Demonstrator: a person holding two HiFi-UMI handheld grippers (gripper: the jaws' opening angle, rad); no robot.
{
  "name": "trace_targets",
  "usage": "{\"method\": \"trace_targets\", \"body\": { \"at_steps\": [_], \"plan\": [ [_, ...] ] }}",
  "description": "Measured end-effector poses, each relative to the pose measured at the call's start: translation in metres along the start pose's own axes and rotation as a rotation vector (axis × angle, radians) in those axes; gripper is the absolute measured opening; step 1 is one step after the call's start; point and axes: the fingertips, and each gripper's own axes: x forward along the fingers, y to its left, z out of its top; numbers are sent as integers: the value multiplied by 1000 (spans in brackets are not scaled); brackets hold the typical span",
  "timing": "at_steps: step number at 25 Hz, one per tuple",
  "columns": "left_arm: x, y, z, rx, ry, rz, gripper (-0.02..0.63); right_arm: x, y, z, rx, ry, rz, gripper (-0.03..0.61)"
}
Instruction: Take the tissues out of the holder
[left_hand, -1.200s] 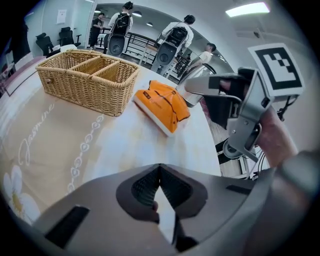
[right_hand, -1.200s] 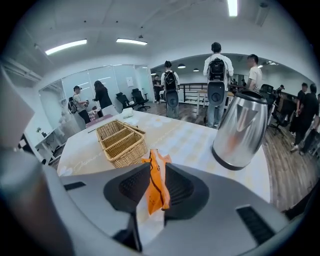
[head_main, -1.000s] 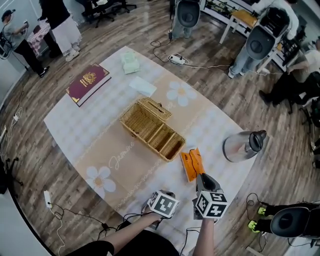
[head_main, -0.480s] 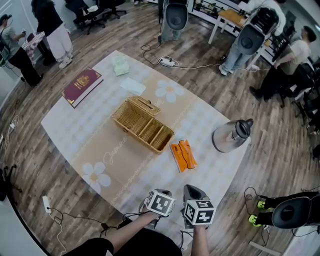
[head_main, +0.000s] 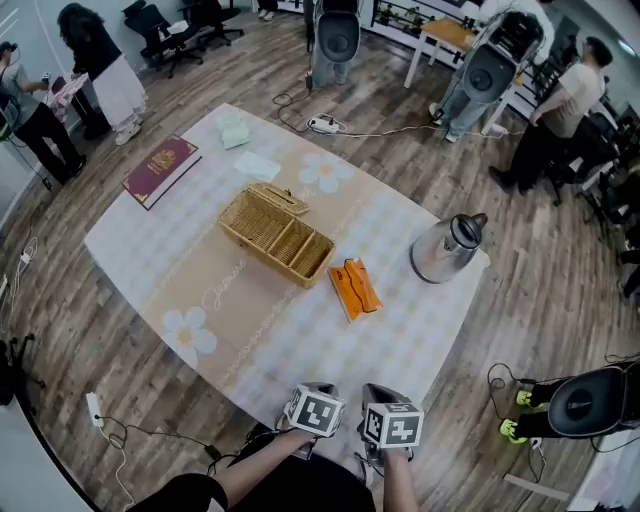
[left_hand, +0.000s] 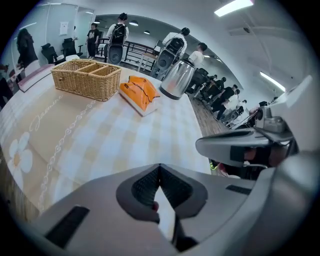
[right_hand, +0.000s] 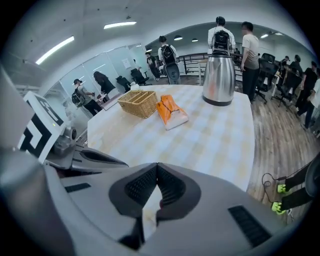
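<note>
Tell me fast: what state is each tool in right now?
Left tool: closed, jaws tip to tip, holding nothing.
Right tool: closed, jaws tip to tip, holding nothing.

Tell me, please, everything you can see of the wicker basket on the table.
The wicker basket is a long rectangular box woven of tan cane. It stands upright, set diagonally on the beige runner of the table. A woven lid sits over its far end. The rest is open and split by partitions into compartments, in which nothing shows. Only the table touches it. The orange pack lies flat just off its near end, with a narrow gap between them.
</note>
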Motion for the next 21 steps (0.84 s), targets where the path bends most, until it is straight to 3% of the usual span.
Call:
{"method": "trace_targets", "body": {
  "at_steps": [12,21],
  "plan": [
    [-10,-28,-30,-17,-69,26,6,-25,4,-36,-61,-8,23,14],
    [-17,-43,-56,-19,-70,24,6,-33,20,-56,-120,2,51,12]
  ]
}}
